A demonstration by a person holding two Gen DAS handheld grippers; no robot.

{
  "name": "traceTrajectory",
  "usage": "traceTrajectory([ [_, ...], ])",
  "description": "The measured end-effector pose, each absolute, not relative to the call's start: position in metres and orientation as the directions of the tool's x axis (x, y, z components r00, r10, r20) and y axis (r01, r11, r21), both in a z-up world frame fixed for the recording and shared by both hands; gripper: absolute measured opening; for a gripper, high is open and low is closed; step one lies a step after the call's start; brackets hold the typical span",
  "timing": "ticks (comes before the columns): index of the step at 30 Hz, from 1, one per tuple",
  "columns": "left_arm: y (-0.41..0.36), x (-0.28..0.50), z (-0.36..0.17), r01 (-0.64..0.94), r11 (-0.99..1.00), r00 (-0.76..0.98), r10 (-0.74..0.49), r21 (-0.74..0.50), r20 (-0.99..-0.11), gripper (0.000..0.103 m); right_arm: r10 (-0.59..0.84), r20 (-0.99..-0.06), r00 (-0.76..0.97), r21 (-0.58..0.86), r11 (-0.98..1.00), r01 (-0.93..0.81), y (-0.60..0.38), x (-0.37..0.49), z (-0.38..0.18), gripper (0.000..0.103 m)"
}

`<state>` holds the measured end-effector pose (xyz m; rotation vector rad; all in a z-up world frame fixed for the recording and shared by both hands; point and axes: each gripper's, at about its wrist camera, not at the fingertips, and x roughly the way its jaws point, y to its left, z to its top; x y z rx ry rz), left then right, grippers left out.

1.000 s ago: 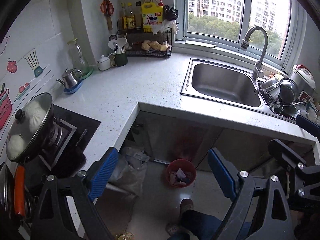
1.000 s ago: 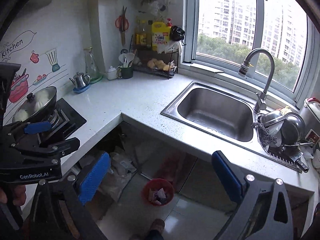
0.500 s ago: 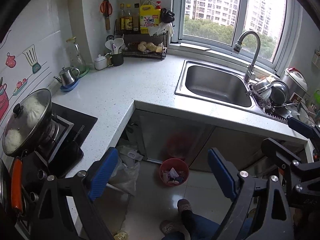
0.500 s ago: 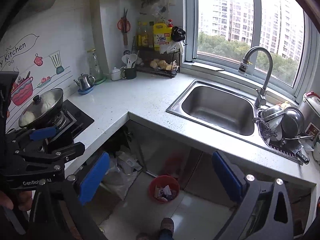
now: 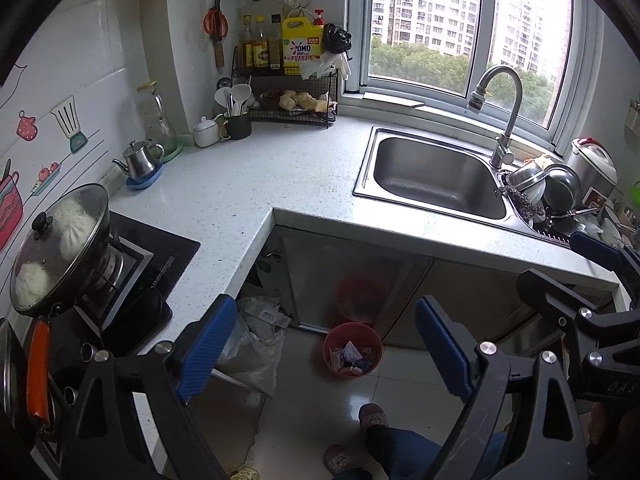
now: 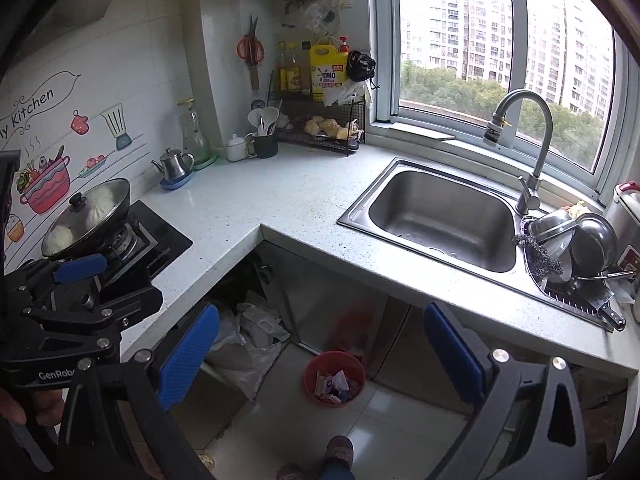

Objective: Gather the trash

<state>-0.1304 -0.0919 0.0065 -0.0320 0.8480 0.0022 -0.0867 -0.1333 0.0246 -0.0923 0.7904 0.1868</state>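
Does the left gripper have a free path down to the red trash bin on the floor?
Probably yes: the left gripper is open and empty, and the red bin stands on open floor before the cabinet, nothing between them.

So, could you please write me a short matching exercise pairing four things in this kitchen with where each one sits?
Things:
1. red bin
2. lidded pan
3. small kettle
4. scissors

Places:
A. hanging on the wall
B. on the stove
C. on the floor by the cabinets
D. on a blue saucer on the counter

Pairs: 1-C, 2-B, 3-D, 4-A
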Motion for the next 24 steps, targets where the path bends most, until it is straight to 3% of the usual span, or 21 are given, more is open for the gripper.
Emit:
traceTrajectory([
  [24,-0.086,-0.15,0.004,-0.061,0.997,0.665,0.007,-0.044,-0.747,0.09,0.149,-0.712,0.686,-0.008,0.975,-0.221,-0.119,-0.098,0.027,0.102],
])
